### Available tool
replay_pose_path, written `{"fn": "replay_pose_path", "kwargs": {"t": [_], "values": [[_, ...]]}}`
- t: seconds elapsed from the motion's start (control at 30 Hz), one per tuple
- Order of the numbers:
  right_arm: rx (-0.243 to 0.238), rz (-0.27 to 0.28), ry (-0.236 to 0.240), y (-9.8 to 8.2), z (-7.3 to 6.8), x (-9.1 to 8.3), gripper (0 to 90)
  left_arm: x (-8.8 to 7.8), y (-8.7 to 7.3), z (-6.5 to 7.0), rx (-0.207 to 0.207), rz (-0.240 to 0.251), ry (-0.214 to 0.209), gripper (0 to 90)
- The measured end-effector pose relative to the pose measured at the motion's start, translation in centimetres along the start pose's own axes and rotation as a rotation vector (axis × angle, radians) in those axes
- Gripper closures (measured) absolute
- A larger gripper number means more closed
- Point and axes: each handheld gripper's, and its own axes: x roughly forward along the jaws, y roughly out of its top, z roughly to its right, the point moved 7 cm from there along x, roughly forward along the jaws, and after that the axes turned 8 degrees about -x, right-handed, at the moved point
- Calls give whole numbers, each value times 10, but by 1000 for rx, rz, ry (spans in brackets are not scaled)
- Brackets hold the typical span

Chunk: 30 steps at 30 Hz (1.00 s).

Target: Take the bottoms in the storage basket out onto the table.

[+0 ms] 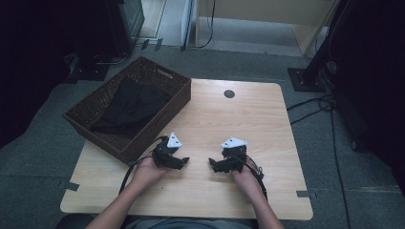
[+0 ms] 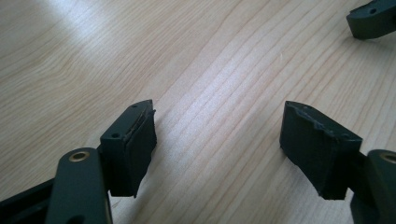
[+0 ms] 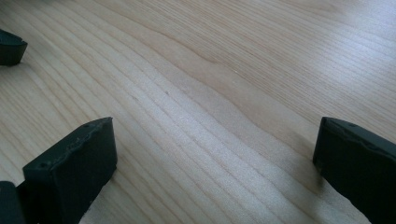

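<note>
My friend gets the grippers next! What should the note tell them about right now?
Left gripper: open, holding nothing, low over the bare wooden table.
Right gripper: open, holding nothing, low over the table, tip facing the left one.
Things: a dark wicker basket sits at the table's far left corner, with a black cloth bunched inside it.
Done: as things lie now, the cloth is in the basket and nothing is held.
Left: whether the cloth is meant to come out cannot be told; if so, reach forward and left to the basket.
</note>
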Motion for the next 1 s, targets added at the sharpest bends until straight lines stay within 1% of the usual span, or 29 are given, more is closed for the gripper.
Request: {"fn": "replay_pose_path", "kwargs": {"t": [0.17, 0.33, 0.47, 0.87, 1.0], "values": [[-2, 0, 4, 0, 0, 0, 0, 2, 0, 1, 2, 23, -8, 252], [-3, 0, 4, 0, 0, 0, 0, 5, 1, 2, 14, 51, -23, 242], [-4, 0, 6, 1, 0, 1, 0, 7, 1, 4, 9, 71, -23, 227], [-4, 1, 6, 1, 0, 1, 0, 7, 2, 4, 6, 73, -21, 220], [-13, 2, 10, 1, -1, 1, 0, 7, 2, 4, 6, 74, -21, 220]]}}
